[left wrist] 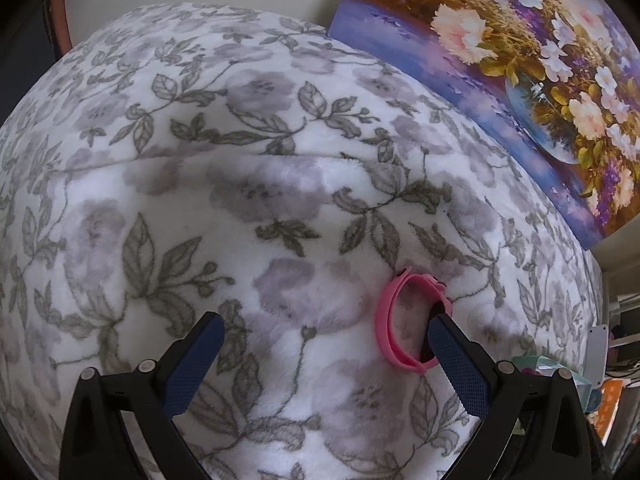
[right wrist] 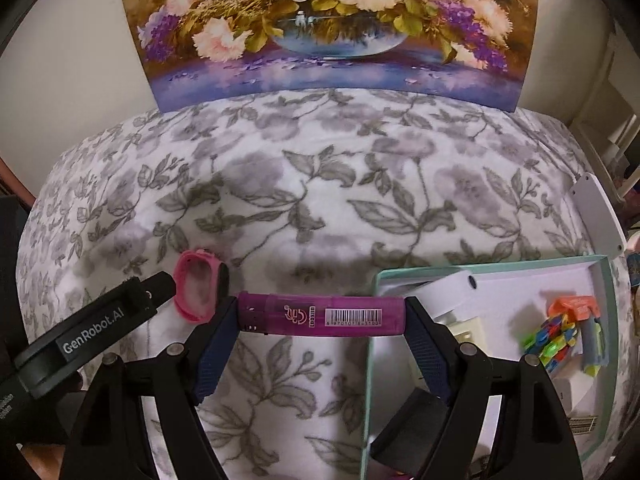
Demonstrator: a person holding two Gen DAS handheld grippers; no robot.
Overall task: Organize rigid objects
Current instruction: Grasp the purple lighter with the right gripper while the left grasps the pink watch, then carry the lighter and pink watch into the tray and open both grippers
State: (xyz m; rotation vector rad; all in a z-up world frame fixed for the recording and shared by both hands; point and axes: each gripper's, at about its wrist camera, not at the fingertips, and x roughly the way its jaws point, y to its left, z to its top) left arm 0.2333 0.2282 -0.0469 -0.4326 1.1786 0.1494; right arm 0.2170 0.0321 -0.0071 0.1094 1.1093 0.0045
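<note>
Right wrist view, translucent purple lighter (right wrist: 320, 316) with barcode label, crosswise, clamped between right gripper (right wrist: 320, 318) jaws, left gripper (left wrist: 326, 330) jaws spread.

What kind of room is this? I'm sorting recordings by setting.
Probably a home, likely a bedroom: a plush floral blanket covers a soft, bed-like surface, a flower painting leans on the wall, and a box holds household odds and ends.
</note>
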